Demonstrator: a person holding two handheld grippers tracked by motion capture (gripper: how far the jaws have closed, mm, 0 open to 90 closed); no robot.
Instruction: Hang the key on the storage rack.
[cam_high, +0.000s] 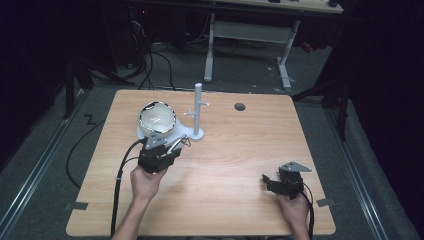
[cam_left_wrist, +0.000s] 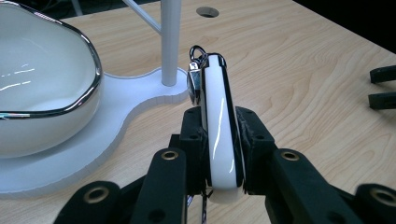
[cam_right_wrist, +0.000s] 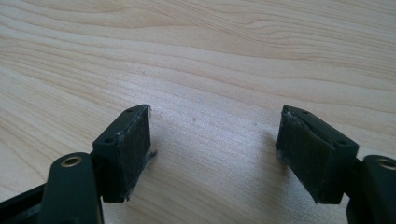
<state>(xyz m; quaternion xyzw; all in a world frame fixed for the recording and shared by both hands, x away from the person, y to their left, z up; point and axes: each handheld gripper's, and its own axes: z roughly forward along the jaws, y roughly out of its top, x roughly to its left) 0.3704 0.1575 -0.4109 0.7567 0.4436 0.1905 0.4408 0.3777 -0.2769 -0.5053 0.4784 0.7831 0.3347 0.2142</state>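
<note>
- High view: my left tongs (cam_high: 172, 148) sit at the near edge of the white stand base (cam_high: 192, 134), just in front of the chrome-rimmed white bowl (cam_high: 157, 118) that rests on that base. A small white item shows at the tong tips, too small here to name. The white post (cam_high: 198, 107) with side pegs rises from the base, right of the bowl. My right tongs (cam_high: 268, 181) lie low over the wooden surface (cam_high: 235, 160), well apart from the stand.
- Left gripper view: left tongs (cam_left_wrist: 223, 135) clamped tight on a white keychain tag (cam_left_wrist: 218, 126), held on edge and upright, its metal ring (cam_left_wrist: 196, 58) at the far end, pointing toward the post (cam_left_wrist: 171, 39). The tag is clear of the surface; the bowl (cam_left_wrist: 42, 79) is just to its left.
- Right gripper view: right tongs (cam_right_wrist: 214, 140) spread wide, nothing between the pads, bare wood (cam_right_wrist: 210, 60) underneath.
</note>
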